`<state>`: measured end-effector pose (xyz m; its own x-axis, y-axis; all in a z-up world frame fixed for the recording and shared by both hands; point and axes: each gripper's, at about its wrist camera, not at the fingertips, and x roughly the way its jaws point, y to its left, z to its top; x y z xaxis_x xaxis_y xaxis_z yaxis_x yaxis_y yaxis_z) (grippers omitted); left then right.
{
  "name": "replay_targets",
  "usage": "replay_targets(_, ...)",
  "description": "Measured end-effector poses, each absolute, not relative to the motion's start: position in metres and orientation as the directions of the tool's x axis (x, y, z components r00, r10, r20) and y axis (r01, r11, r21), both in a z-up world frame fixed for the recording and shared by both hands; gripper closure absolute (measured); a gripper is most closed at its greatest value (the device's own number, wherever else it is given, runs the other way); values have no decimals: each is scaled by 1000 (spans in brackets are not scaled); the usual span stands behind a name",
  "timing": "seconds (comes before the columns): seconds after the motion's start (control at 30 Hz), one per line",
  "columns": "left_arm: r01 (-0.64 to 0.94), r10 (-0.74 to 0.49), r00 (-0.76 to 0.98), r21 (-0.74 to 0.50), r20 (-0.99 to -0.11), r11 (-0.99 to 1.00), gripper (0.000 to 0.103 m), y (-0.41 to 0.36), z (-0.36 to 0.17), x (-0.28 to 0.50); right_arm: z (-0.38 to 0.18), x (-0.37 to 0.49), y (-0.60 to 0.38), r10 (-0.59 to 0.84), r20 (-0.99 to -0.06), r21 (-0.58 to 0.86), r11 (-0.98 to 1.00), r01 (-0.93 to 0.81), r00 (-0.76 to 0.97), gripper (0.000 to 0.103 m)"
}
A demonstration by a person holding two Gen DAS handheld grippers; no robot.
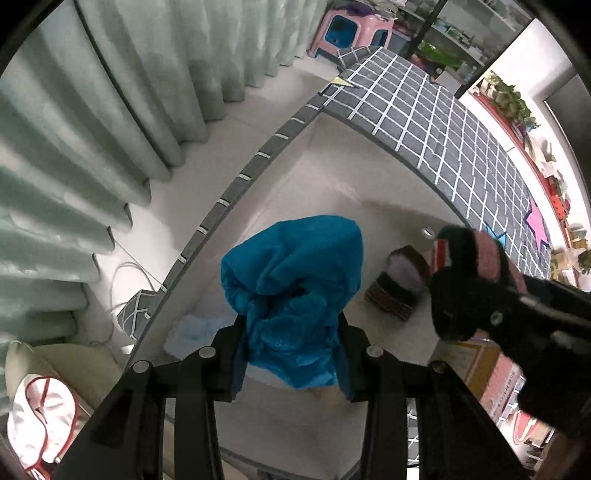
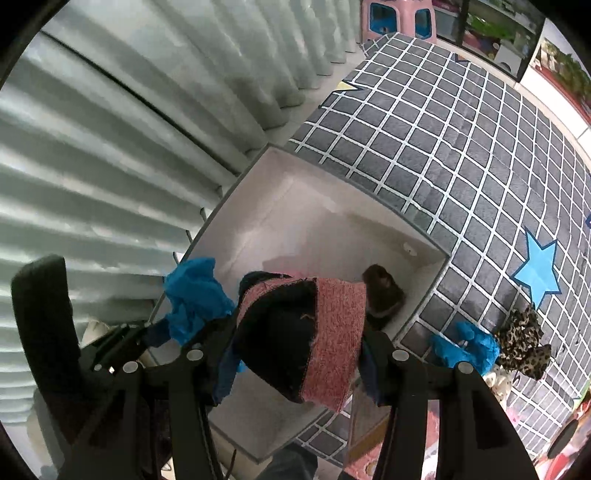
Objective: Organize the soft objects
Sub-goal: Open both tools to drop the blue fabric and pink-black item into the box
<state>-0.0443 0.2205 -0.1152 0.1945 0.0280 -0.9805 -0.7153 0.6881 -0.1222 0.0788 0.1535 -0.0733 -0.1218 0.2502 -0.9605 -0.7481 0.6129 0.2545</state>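
My left gripper (image 1: 291, 354) is shut on a crumpled blue cloth (image 1: 295, 284) and holds it above the open white-lined storage box (image 1: 332, 162). My right gripper (image 2: 299, 350) is shut on a black and pink knitted sock (image 2: 306, 332) over the same box; the sock also shows in the left wrist view (image 1: 469, 280), to the right of the blue cloth. The blue cloth shows in the right wrist view (image 2: 195, 299), with the left gripper at the left. A brown striped knitted item (image 1: 399, 291) lies on the box floor, also seen in the right wrist view (image 2: 384, 295).
The box sits against a grey grid-patterned cloth surface (image 2: 461, 147) with star patches (image 2: 537, 269). A blue glove (image 2: 465, 347) and a leopard-print item (image 2: 521, 339) lie on it at the right. Pale green curtains (image 1: 92, 129) hang at the left. A pink stool (image 1: 351, 29) stands far back.
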Motion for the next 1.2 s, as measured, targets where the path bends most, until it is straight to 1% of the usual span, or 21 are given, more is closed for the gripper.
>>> replay_targets(0.37, -734, -5, 169, -129, -986, 667, 61, 227, -133, -36, -92, 91, 162, 247, -958, 274, 631, -726, -147, 47)
replay_targets(0.47, -735, -5, 181, -139, -983, 664, 56, 227, -132, -36, -94, 94, 162, 245, -958, 276, 632, -724, -152, 47)
replay_targets(0.5, -734, -7, 188, -146, -982, 664, 51, 227, -131, -37, -95, 94, 162, 244, -958, 276, 633, -724, -152, 47)
replay_targets(0.53, -733, -7, 194, -149, -981, 664, 44, 227, -131, -37, -95, 94, 162, 245, -957, 279, 632, -723, -154, 47)
replay_targets(0.57, -731, -3, 199, -151, -980, 665, 40, 227, -130, -37, -95, 95, 162, 248, -955, 285, 631, -721, -160, 47)
replay_targets(0.6, -730, 2, 205, -152, -979, 667, 32, 226, -128, -37, -95, 95, 162, 250, -955, 288, 631, -721, -163, 47)
replay_targets(0.63, -728, 5, 213, -155, -977, 668, 25, 225, -127, -37, -94, 96, 162, 255, -952, 295, 629, -719, -168, 44)
replay_targets(0.67, -725, 6, 218, -158, -976, 670, 23, 225, -126, -38, -94, 96, 161, 259, -951, 300, 629, -717, -171, 38)
replay_targets(0.7, -725, 6, 221, -161, -975, 670, 22, 225, -125, -38, -93, 96, 161, 264, -949, 306, 629, -715, -174, 34)
replay_targets(0.73, -726, 6, 228, -166, -974, 668, 20, 225, -125, -38, -92, 97, 160, 270, -947, 309, 630, -713, -172, 25)
replay_targets(0.77, -728, 4, 236, -174, -972, 663, 18, 225, -124, -39, -91, 97, 159, 275, -947, 310, 631, -711, -169, 19)
replay_targets(0.8, -733, 0, 245, -185, -970, 655, 14, 226, -124, -41, -88, 98, 158, 282, -946, 311, 634, -708, -162, 18)
replay_targets(0.83, -739, -9, 255, -201, -967, 643, 7, 227, -124, -44, -87, 98, 157, 286, -945, 310, 637, -706, -157, 17)
replay_targets(0.87, -745, -15, 261, -211, -965, 633, 3, 227, -125, -45, -85, 98, 156, 291, -944, 311, 639, -704, -153, 15)
replay_targets(0.9, -753, -16, 268, -220, -963, 620, 0, 228, -125, -48, -84, 98, 155, 294, -944, 311, 642, -701, -149, 8)
replay_targets(0.93, -758, -16, 274, -226, -962, 612, 0, 229, -125, -50, -83, 99, 154, 297, -944, 311, 647, -696, -146, 0)
replay_targets(1.2, -774, -29, 300, -261, -953, 576, 0, 231, -121, -63, -69, 91, 148, 335, -934, 322, 632, -705, -127, 0)
